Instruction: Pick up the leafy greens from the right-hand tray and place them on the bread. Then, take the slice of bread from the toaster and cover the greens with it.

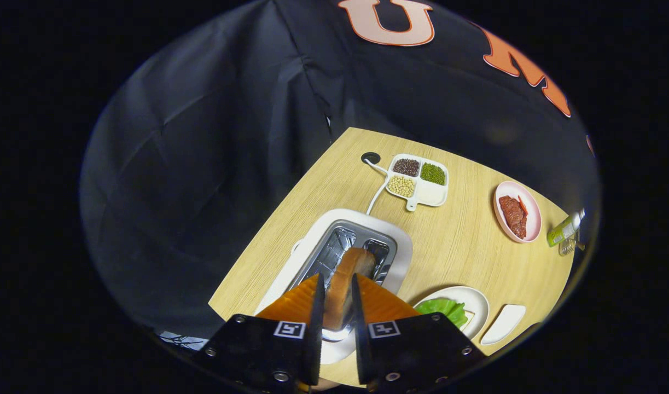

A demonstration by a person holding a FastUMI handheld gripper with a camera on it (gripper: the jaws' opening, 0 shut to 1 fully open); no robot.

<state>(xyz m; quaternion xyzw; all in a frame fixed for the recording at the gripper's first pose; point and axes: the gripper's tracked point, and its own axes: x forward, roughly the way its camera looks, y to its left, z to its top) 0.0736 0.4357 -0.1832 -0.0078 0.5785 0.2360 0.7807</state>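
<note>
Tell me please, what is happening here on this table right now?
A hand-held gripper is shut on a slice of bread, holding it on edge just above the white toaster. To the right of the fingers, a white plate carries leafy greens that seem to lie already on another bread slice, so the covering step is what remains. Beyond the toaster stand a divided tray of beans and a pink plate of meat.

divided dish of beans (418,180) | pink plate of meat (517,212) | bottle (565,230) | small empty dish (504,324)
</note>
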